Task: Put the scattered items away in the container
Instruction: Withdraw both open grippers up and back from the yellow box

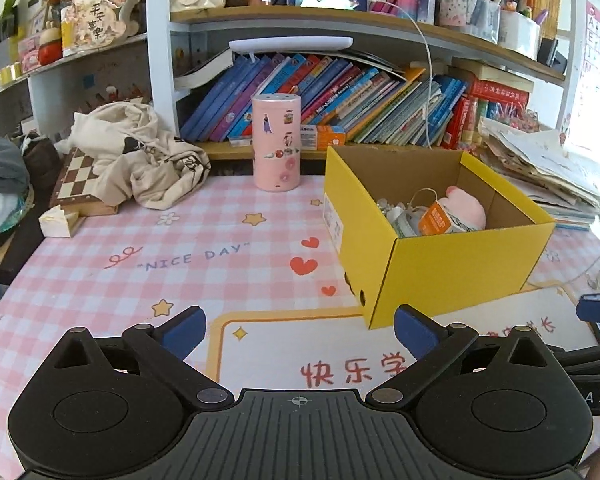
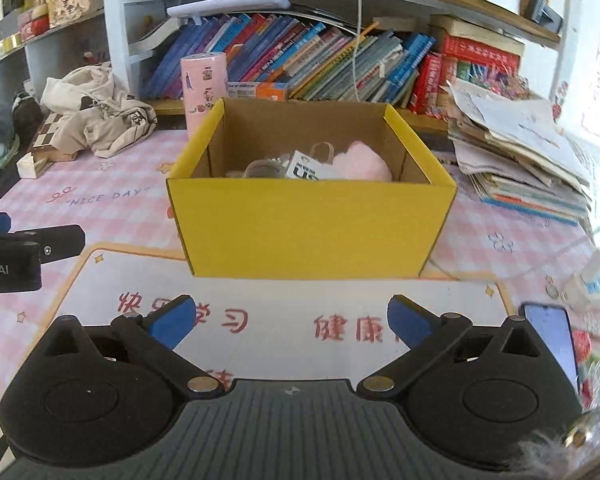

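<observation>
A yellow cardboard box stands open on the pink checked table mat. Inside lie a pink plush toy, an orange packet, a white printed card and some clear plastic pieces. My left gripper is open over the mat, left of the box's near corner, with nothing between its blue pads. My right gripper is open too and empty, just in front of the box's near wall. The right gripper's blue tip shows at the left wrist view's right edge.
A pink cylinder stands behind the box by the bookshelf. Crumpled cream cloth lies on a chessboard at the left. A stack of papers and books sits right of the box. A phone lies at the near right.
</observation>
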### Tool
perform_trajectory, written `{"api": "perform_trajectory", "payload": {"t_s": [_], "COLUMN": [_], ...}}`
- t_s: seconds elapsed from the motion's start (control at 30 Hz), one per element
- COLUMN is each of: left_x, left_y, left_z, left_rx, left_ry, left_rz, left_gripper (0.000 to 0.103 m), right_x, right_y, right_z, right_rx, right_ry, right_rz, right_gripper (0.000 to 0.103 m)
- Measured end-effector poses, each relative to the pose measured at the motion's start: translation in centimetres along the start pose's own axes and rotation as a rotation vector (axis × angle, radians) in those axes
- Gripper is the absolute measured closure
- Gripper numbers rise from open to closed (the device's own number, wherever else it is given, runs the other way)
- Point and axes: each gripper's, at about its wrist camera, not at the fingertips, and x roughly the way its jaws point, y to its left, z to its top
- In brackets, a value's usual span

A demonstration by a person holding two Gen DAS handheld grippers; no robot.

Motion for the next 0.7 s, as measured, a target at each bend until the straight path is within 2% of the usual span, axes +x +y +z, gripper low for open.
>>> {"api": "perform_trajectory", "payload": {"t_s": [0.2, 0.7], "left_x": [-1.0, -3.1], "left_y": [0.9, 3.5], "left_z": [-0.6, -2.0], "left_rx": [0.027, 0.045], "left_ry": [0.004, -0.002], "left_rz": [-0.020, -0.039], "left_gripper": [0.001, 0.000], "right_x": [-0.9, -3.0], "right_y": [1.0, 4.2], "right_z": [-1.0, -2.9], "right_rx": [0.046, 0.067], "right_ry": [0.020, 0.036], "right_rz": [-0.030, -0.062], "right_gripper": [0.000, 0.000]}}
